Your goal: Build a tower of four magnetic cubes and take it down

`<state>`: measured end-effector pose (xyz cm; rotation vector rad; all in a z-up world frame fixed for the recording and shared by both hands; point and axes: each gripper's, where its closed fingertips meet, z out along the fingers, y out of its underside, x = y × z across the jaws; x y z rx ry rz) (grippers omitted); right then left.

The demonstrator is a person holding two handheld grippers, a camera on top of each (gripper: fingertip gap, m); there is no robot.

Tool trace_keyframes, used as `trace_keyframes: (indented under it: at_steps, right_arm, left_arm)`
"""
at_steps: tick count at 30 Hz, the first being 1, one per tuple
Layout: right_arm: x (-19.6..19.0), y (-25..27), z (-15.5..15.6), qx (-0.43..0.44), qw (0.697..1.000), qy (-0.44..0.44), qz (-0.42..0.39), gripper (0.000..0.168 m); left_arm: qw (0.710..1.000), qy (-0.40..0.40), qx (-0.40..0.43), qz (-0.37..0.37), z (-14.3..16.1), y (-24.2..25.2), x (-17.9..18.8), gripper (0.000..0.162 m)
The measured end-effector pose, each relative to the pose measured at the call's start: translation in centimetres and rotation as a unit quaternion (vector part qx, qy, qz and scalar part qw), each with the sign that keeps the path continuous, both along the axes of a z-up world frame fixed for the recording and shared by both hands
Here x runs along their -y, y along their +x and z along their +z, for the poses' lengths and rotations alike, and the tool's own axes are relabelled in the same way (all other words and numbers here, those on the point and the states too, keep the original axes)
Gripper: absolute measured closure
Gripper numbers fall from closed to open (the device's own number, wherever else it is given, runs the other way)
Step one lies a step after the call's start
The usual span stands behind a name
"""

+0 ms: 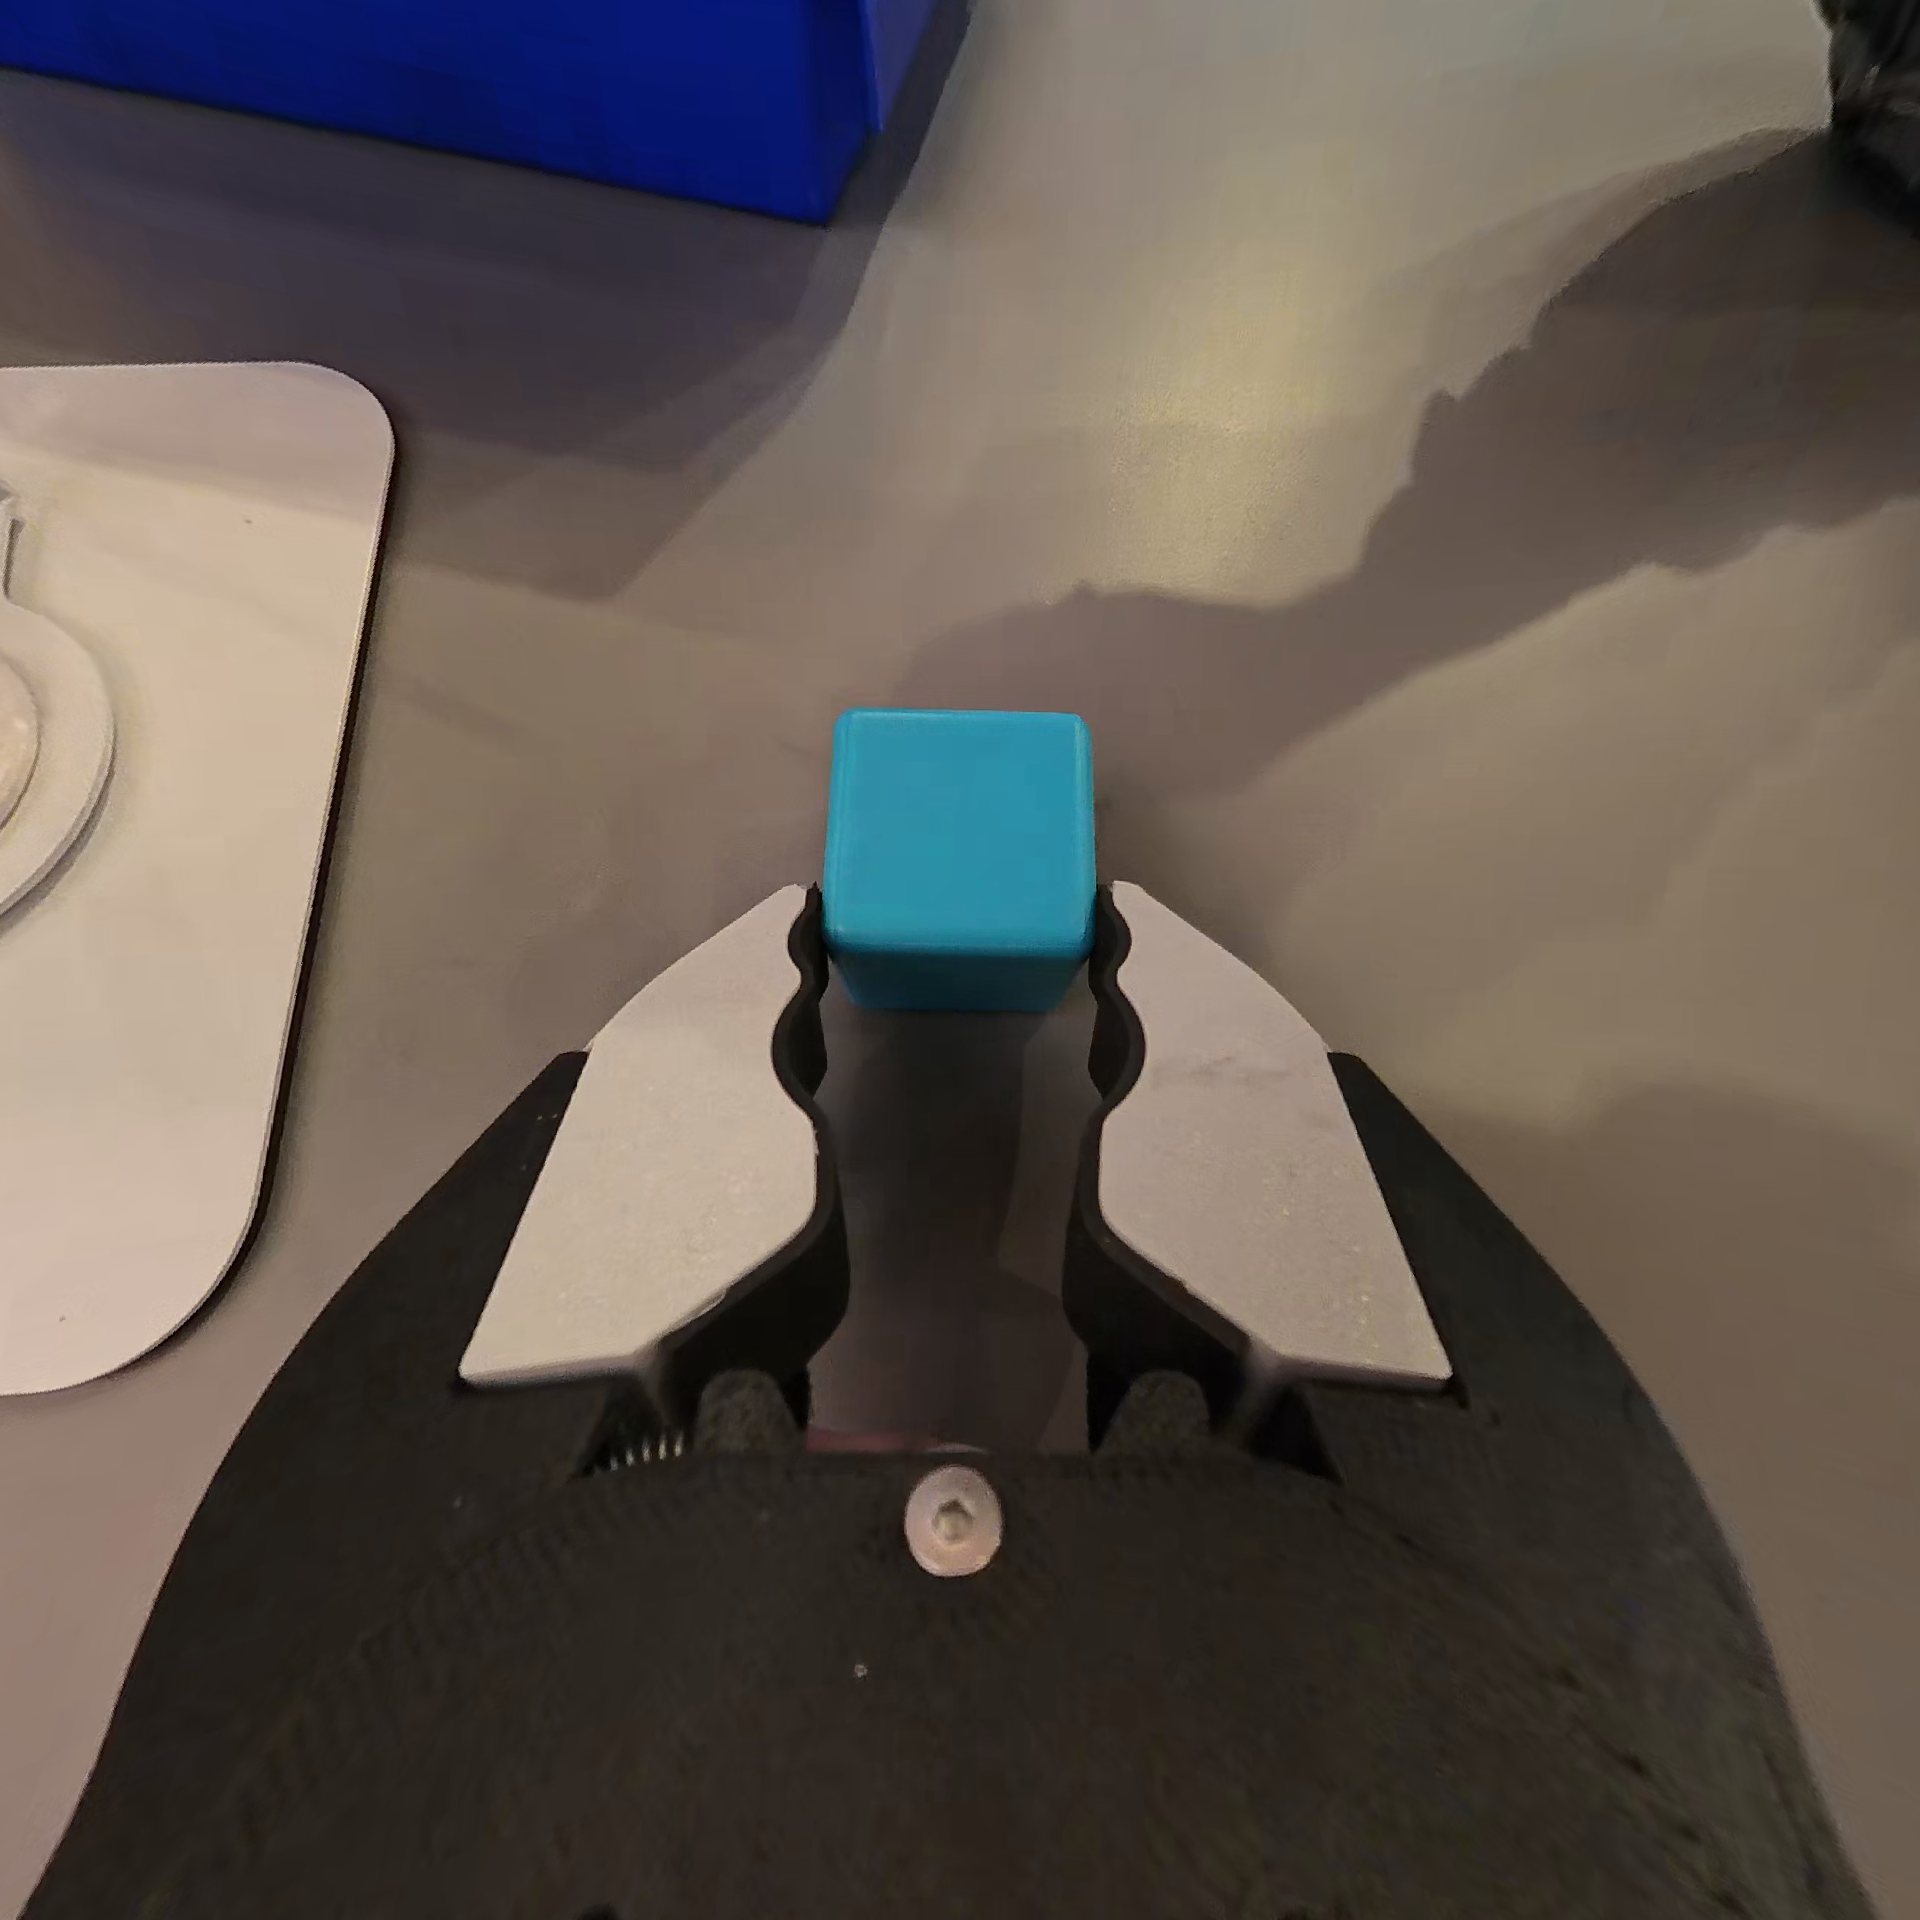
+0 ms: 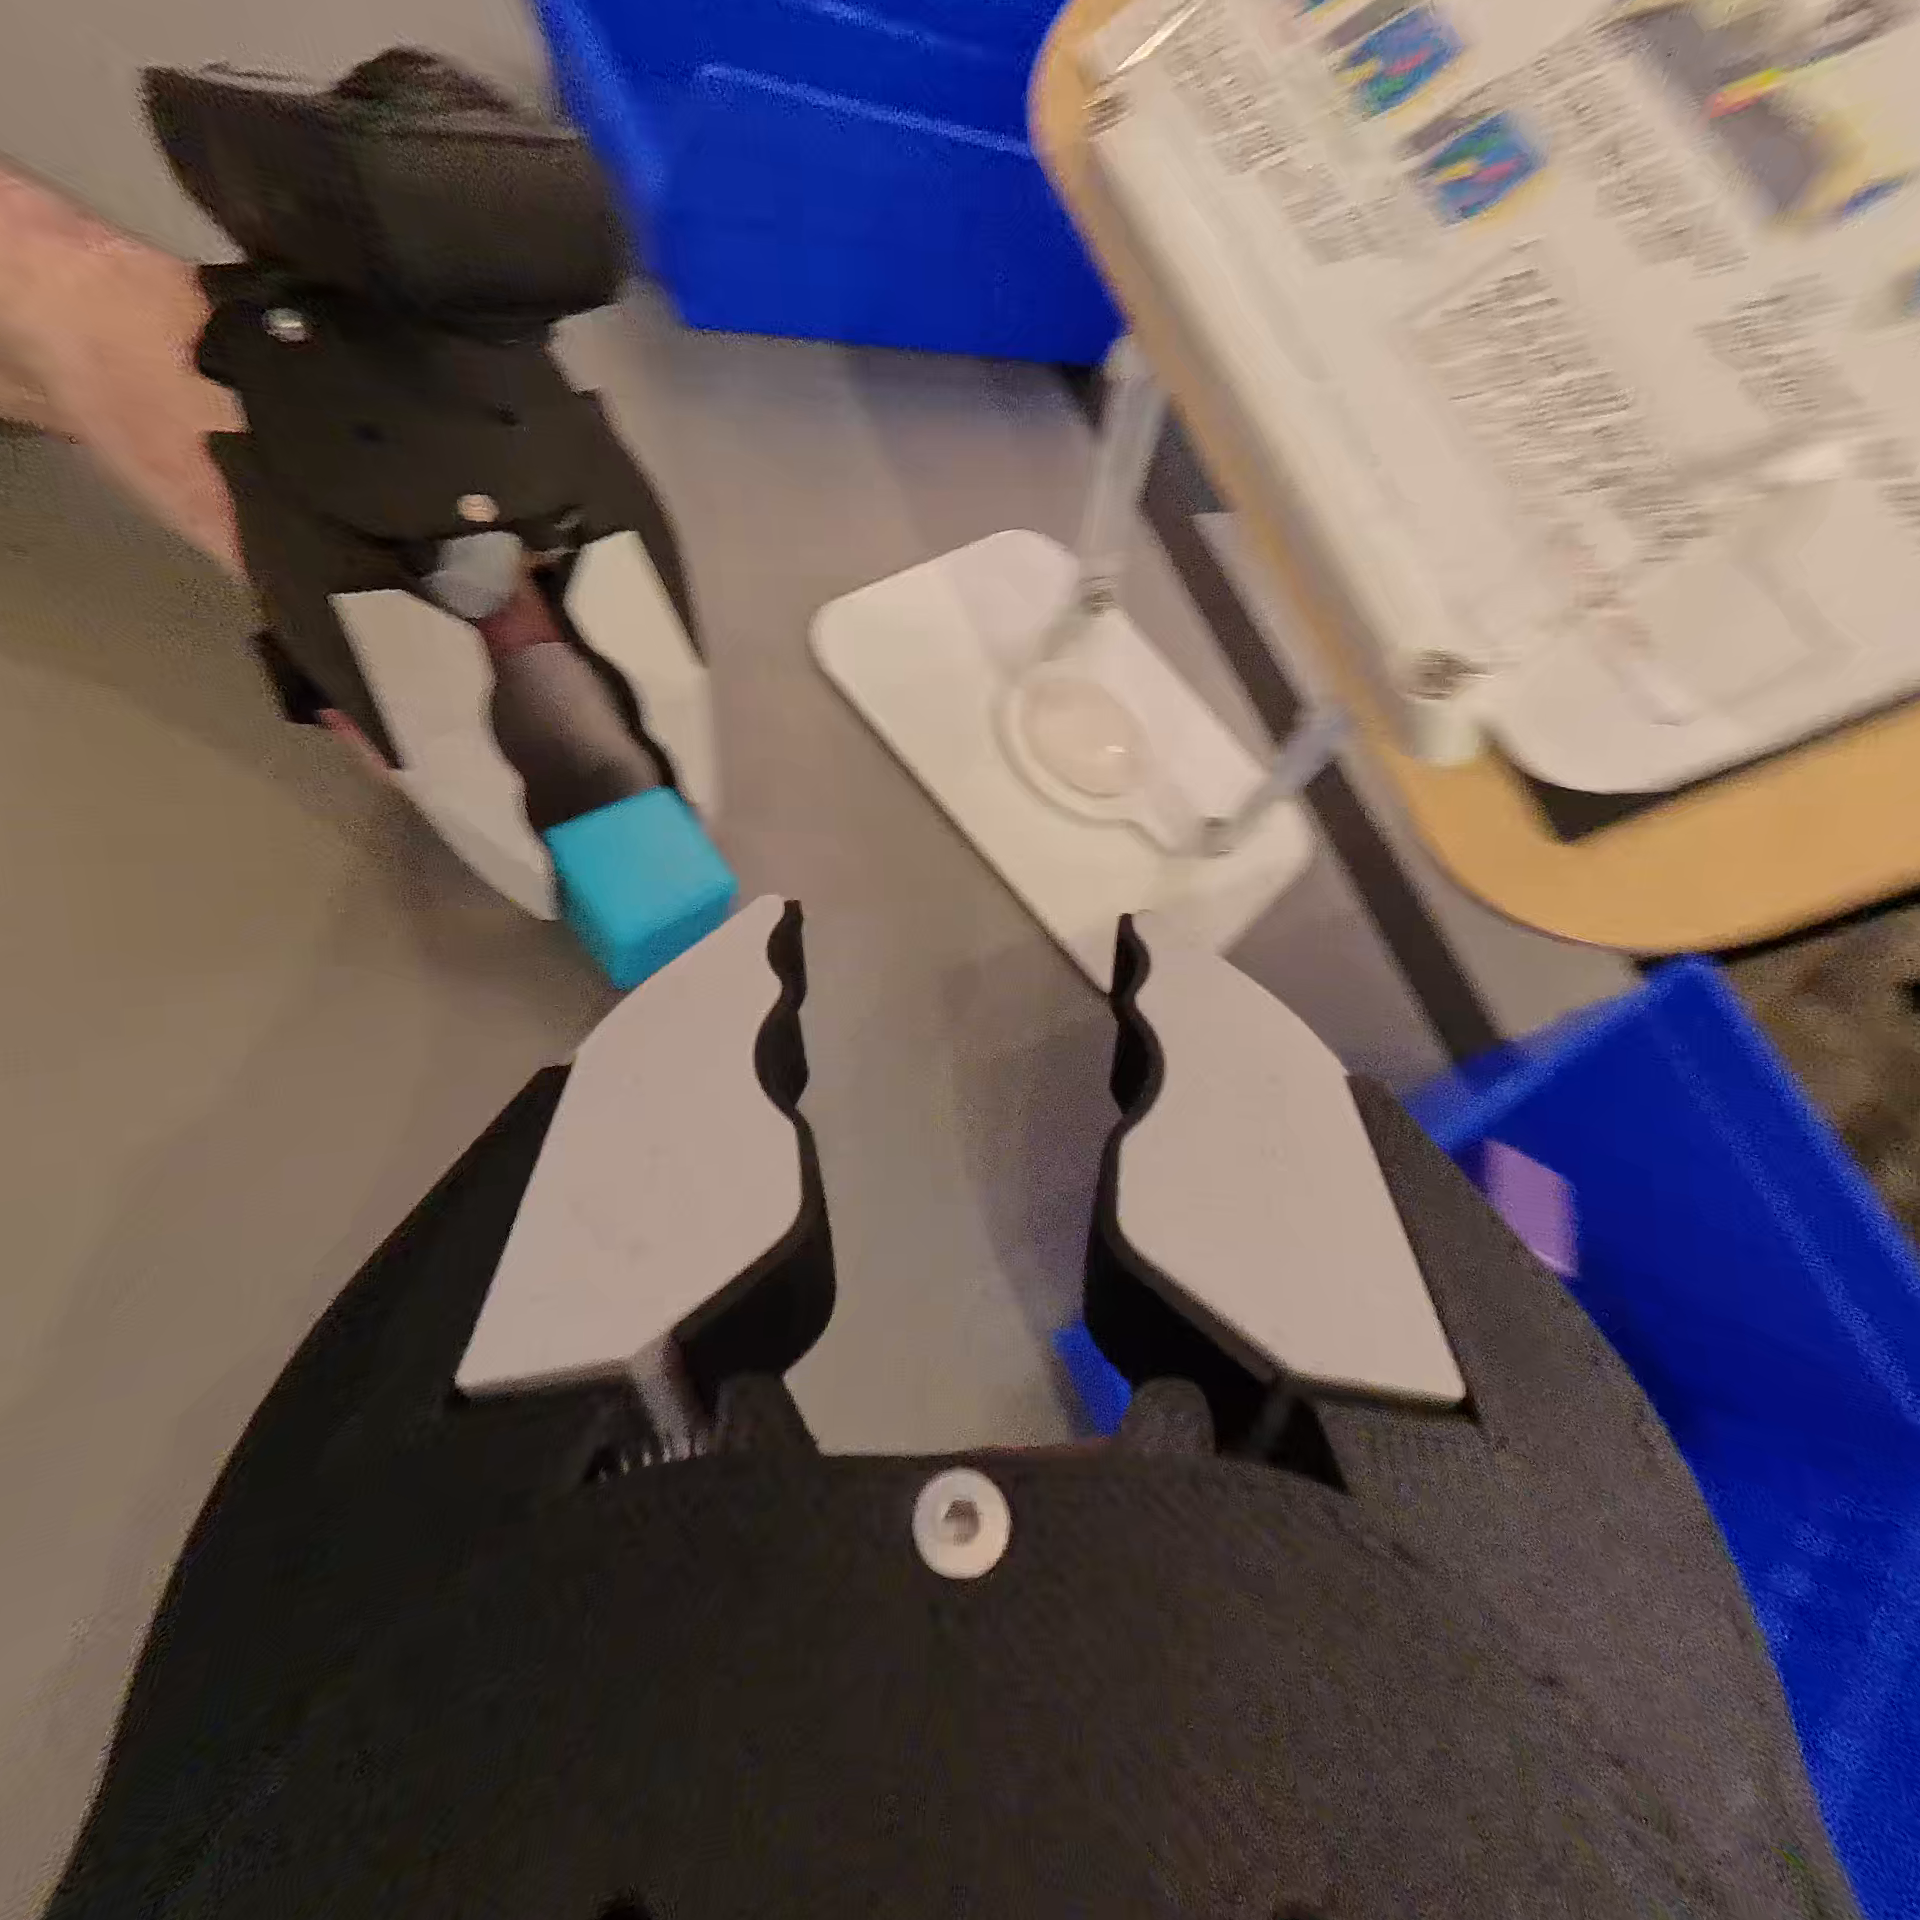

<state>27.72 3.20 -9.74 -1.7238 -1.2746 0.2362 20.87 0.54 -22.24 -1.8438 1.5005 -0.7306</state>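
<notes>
The grey counter (image 1: pixel 1351 520) filled both views, a blue bin (image 2: pixel 883 187) at its far side beyond the teal cube (image 1: pixel 961 842). A white stand base (image 2: pixel 1049 748) lay right of the cube. The left tongs (image 1: pixel 961 935) pinched the teal cube at their tips, low over the counter. The right tongs (image 2: pixel 956 945) were spread, empty, just beside the cube. A purple cube (image 2: pixel 1527 1210) sat in a nearer blue bin (image 2: pixel 1714 1299), well apart from it.
</notes>
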Motion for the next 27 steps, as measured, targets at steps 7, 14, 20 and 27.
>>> trace_keyframes:
  at_steps: [7, 14, 20, 27]
  right_arm:
    - [1.7, -4.7, -6.2, 0.053, 0.994, -0.054, 0.081, 0.101]
    - [1.6, -5.2, -8.3, 0.052, 0.991, -0.076, 0.100, 0.103]
    - [1.7, -5.9, -9.8, 0.052, 0.986, -0.100, 0.124, 0.101]
    - [1.5, -7.6, -12.4, 0.064, 0.976, -0.142, 0.153, 0.100]
  left_arm:
    - [1.000, 0.000, 0.000, -0.001, 0.0, 0.0, 0.0, 0.114]
    - [1.000, 0.010, -0.001, 0.006, 0.0, 0.0, -0.2, 0.104]
    - [1.000, 0.004, -0.016, 0.002, -0.4, -0.4, -0.1, 0.099]
    - [1.000, -0.003, -0.019, 0.000, -0.1, -1.2, -0.2, 0.099]
